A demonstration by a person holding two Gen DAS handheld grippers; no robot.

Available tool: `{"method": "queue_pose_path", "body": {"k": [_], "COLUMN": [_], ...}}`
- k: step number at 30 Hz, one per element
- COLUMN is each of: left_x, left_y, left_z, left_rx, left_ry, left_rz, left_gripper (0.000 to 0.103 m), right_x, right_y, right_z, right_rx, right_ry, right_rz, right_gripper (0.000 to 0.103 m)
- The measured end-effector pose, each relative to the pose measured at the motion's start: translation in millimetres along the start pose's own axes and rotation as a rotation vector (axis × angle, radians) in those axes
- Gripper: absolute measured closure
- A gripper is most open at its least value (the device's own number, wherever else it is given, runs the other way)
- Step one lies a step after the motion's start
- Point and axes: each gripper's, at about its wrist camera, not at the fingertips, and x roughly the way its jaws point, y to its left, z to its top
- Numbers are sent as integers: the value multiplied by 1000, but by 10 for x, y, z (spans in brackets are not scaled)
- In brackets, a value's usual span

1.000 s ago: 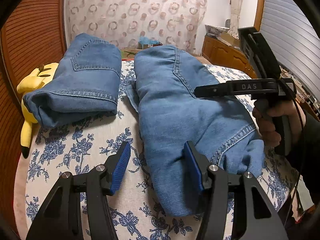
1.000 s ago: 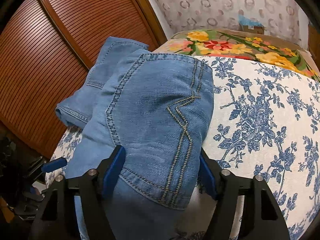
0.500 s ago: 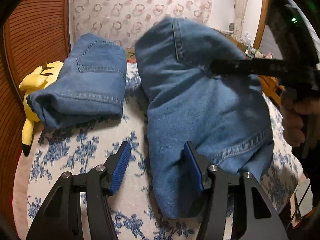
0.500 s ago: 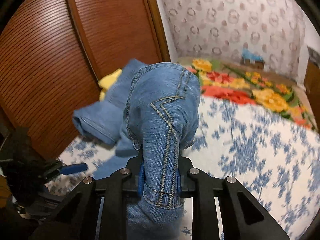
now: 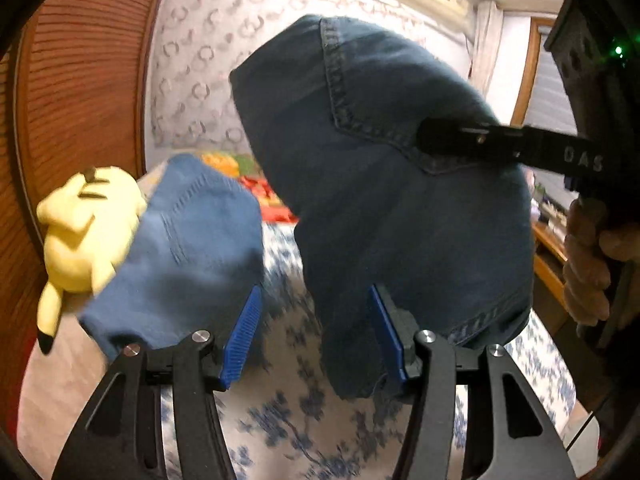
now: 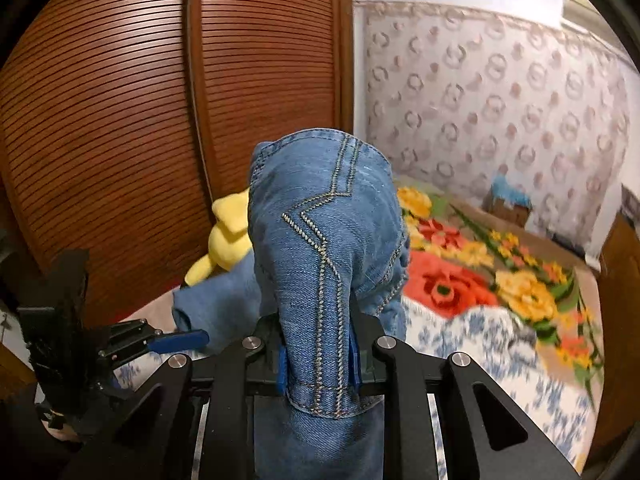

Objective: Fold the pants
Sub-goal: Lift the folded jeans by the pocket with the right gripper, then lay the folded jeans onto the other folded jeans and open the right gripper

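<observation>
Pants (image 6: 320,248) of blue denim, with zigzag stitching on a pocket, hang bunched above the floral bed (image 5: 288,408). At left, a second folded pair (image 5: 188,248) lies beside a yellow plush toy (image 5: 86,232), both blurred. The left gripper (image 5: 312,336) stands spread and empty; the right gripper (image 6: 318,354) pinches the denim, whose lower end is cut off.

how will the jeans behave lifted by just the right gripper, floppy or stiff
Probably floppy: the jeans drape over the right gripper and hang below it. Thick seamed denim looks fairly heavy, so it may sag. The ribbed pads likely resist slipping.
</observation>
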Motion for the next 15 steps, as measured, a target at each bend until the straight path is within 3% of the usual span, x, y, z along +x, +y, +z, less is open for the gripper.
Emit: {"method": "queue_pose_path", "body": {"k": [8,12,15], "left_x": [-558,-811,-864], "left_y": [457,638,774], "left_z": [505,662,703], "left_rx": [-29,0,13], "left_ry": [-153,-194,-191], "left_rz": [82,172,232], "left_gripper": [47,46,46], "right_x": [263,453,663], "right_y": [318,448,339], "right_z": [627,859,850], "right_rx": [-63,-37,68], "right_ry": [-45,-82,-104], "right_rz": [116,222,320], "right_gripper": [81,81,81]}}
